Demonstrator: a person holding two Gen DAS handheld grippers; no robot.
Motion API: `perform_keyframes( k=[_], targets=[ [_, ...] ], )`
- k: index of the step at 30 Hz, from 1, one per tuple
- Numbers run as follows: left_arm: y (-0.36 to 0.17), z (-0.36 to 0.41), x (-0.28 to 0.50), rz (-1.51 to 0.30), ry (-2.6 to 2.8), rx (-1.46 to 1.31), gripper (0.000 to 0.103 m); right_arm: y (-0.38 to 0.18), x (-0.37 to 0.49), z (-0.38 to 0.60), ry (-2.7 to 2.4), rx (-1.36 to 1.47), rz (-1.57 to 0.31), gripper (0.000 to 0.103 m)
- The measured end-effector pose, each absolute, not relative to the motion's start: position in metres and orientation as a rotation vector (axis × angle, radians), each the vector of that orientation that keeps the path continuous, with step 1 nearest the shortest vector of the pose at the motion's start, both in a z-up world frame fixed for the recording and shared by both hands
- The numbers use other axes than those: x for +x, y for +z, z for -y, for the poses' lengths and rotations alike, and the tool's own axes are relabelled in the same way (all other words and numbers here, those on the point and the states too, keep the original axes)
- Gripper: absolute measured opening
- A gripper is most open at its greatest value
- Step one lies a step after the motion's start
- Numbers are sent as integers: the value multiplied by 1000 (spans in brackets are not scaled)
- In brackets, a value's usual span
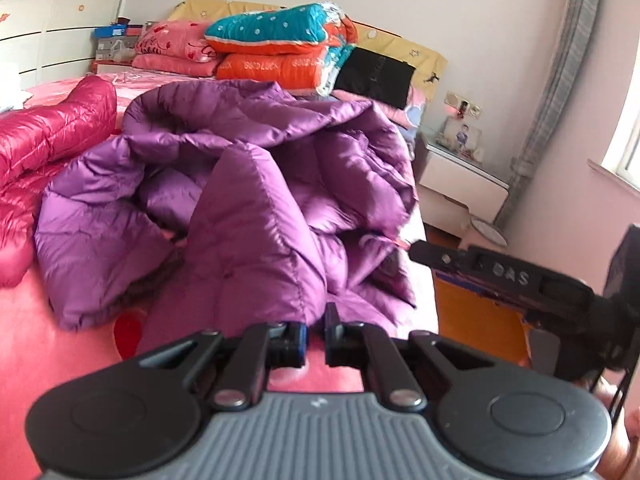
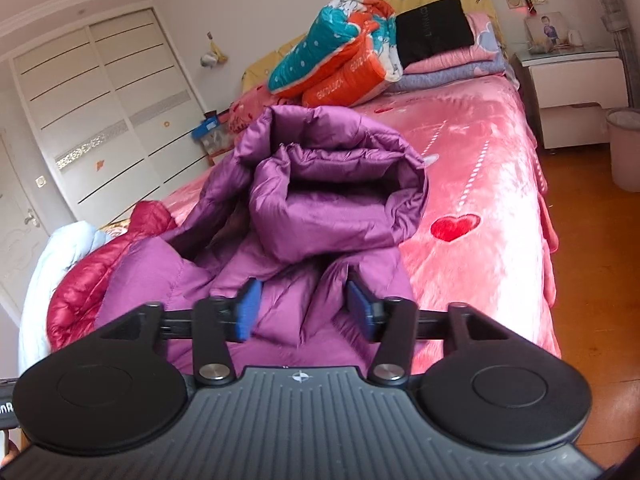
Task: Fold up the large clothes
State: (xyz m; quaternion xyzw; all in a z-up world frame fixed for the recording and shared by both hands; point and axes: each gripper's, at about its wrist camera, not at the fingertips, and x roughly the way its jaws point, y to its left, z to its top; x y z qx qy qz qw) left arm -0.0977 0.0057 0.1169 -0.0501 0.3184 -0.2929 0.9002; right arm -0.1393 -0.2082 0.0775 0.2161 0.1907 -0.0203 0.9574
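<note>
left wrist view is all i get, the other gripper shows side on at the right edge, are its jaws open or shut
observer: open. The right gripper has its blue pads apart, with a fold of the purple jacket between them, not clamped.
operator: what's on the bed past the jacket on that side
observer: pink bedspread with a red heart, right of the jacket.
operator: anything behind the red jacket
observer: a pale blue garment is bunched at the bed's edge beside the red jacket.
</note>
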Motion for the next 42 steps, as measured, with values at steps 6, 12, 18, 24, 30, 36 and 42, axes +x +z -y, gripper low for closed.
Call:
perform_keyframes(
  k=[6, 12, 18, 24, 30, 36, 42],
  targets=[
    [119, 3, -131, -682, -694, -28, 4, 83, -152, 200, -25, 415, -385, 90],
    [140, -25, -122, -618, -641, -108, 5, 91, -165, 194, -7, 365, -387, 102],
    [150, -64, -59, -432, -419, -96, 28, 87, -159, 177, 31, 294, -435, 103],
    [140, -68, 1, -373, -347, 97, 44, 90, -129, 153, 64, 325, -464, 103],
    [119, -36, 32, -314, -401, 442, 46, 81, -82, 131, 38, 329, -506, 103],
    [106, 2, 54, -270, -464, 676, 48, 51, -54, 134, 36, 352, -587, 103],
    [92, 36, 78, -256, -500, 763, 49, 41, -41, 141, 92, 358, -557, 103]
  ],
)
